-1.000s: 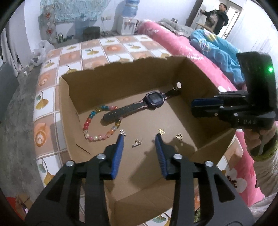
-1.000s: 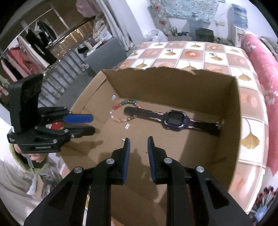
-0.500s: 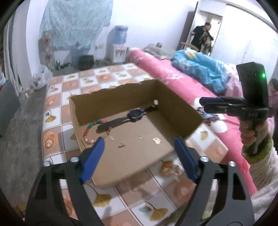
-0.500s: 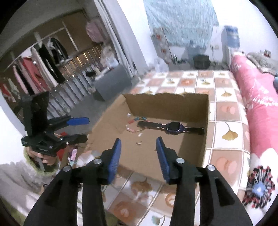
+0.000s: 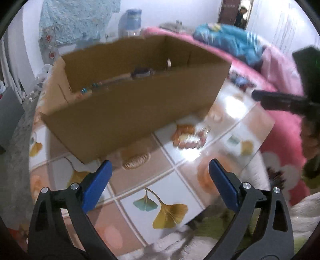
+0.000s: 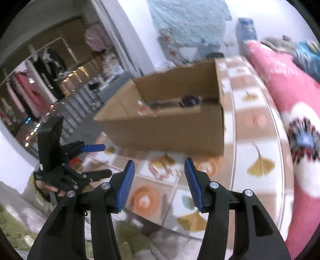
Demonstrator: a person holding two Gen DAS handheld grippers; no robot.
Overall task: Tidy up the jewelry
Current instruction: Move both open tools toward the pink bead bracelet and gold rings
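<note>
A cardboard box [image 5: 130, 112] stands on the tiled tabletop, with a dark watch [image 5: 141, 72] and a beaded bracelet [image 5: 88, 90] just showing over its near wall. In front of the box lie a blurred pink and white bead bracelet [image 5: 190, 139] and a woven band [image 5: 137, 160]. My left gripper [image 5: 159, 163] hovers above the table before them, its jaws opening wide with nothing between them. My right gripper [image 6: 159, 161] hangs over the same bracelet [image 6: 162, 172], jaws opening and empty. The box [image 6: 170, 130] and watch [image 6: 190, 100] lie beyond it.
The table's gingko-pattern surface [image 5: 166, 210] ends close to me, above a fluffy sleeve. A pink quilted bed [image 6: 284, 90] runs along the right. Clothes racks [image 6: 40, 80] stand far left. A person [image 5: 241, 16] is in the far doorway.
Both grippers have drawn back out of the box and sunk towards the table in front of it. Both pairs of jaws have spread wider. The box now shows from its outer side.
</note>
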